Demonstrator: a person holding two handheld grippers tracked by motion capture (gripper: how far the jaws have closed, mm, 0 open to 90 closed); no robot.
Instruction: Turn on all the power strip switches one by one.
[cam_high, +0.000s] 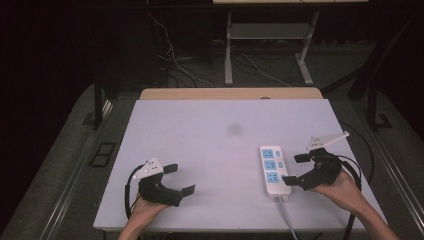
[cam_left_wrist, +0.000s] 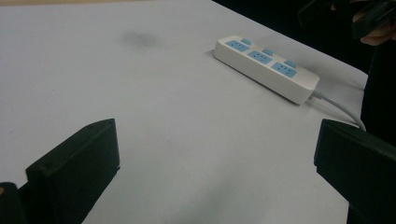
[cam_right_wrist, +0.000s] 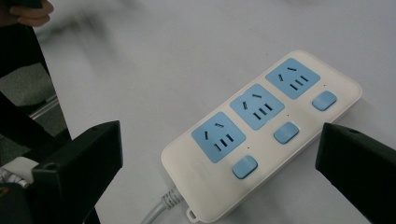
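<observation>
White power strip (cam_right_wrist: 261, 135), three blue sockets, lies flat between the gaping right hand-held gripper (cam_high: 295, 170).

Left tool (cam_high: 179, 179) gapes wide; right tool (cam_high: 296, 170) likewise.

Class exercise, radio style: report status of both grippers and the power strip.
Left gripper open, off the power strip. Right gripper open at the strip's cord end. Strip flat on table. Nothing in the way.
</observation>
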